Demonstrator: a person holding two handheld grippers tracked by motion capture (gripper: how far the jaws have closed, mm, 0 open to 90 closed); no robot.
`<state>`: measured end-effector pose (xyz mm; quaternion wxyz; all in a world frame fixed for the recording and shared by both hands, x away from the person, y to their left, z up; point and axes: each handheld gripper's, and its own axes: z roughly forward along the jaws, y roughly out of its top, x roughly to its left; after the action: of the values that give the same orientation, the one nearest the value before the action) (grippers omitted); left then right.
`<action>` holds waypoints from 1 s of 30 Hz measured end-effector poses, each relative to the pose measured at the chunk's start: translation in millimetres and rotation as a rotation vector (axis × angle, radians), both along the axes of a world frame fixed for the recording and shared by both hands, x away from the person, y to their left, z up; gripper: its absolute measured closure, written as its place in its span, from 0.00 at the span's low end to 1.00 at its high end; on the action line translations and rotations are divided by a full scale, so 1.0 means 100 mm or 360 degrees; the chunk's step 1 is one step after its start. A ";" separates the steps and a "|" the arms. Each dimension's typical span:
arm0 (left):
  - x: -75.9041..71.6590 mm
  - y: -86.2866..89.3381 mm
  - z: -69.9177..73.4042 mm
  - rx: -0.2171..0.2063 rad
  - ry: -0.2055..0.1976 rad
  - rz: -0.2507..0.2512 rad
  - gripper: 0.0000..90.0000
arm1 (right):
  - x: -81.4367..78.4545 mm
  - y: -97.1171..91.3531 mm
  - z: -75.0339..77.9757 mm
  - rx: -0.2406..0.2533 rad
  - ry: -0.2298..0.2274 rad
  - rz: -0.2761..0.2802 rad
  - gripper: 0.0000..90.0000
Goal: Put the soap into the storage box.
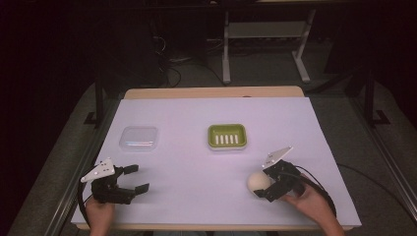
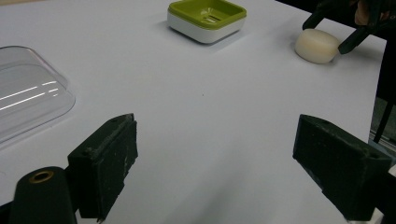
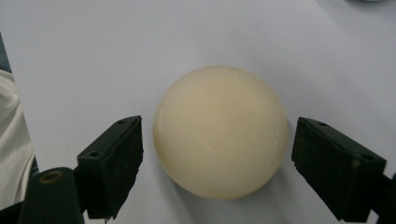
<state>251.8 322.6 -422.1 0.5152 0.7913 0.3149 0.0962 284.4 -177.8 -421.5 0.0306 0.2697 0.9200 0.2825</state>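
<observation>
Tabletop (image 1: 196, 167) covered by a white sheet, wooden edge showing at the far side. Lying directly on it: clear plastic lid (image 1: 139, 137) at left, green soap dish (image 1: 226, 136) near centre, cream soap bar (image 1: 258, 181) at near right.

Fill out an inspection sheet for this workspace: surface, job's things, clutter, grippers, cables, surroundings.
Surface: white sheet over a wooden table, unmarked.
Job's things: cream soap bar lies on the sheet between the right gripper's jaws; green soap dish sits mid-table; clear lid lies to its left.
Clutter: nothing seen.
Grippers: right gripper open, jaws either side of the soap, not touching; left gripper open over bare sheet.
Cables: black cable loops by the right hand; more on the floor behind.
Surroundings: dark room, white metal frame beyond the table.
</observation>
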 end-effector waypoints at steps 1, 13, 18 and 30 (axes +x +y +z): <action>0.00 0.00 0.00 0.0003 -0.0001 -0.0002 0.15 | 0.01 0.02 0.00 -0.0004 0.0002 0.0005 0.18; 0.00 -0.01 0.00 0.0003 0.0003 -0.0004 0.15 | 0.08 0.11 -0.03 -0.0064 0.0013 0.0054 0.18; 0.00 -0.02 0.00 0.0004 0.0003 -0.0009 0.15 | 0.08 0.14 -0.05 -0.0080 0.0021 0.0064 0.18; 0.00 -0.02 0.00 0.0004 0.0002 -0.0013 0.15 | 0.08 0.17 -0.10 -0.0152 0.0035 0.0065 0.24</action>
<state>252.2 320.5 -422.2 0.5146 0.7932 0.3117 0.0940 292.1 -160.7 -431.6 0.0275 0.2523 0.9380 0.2360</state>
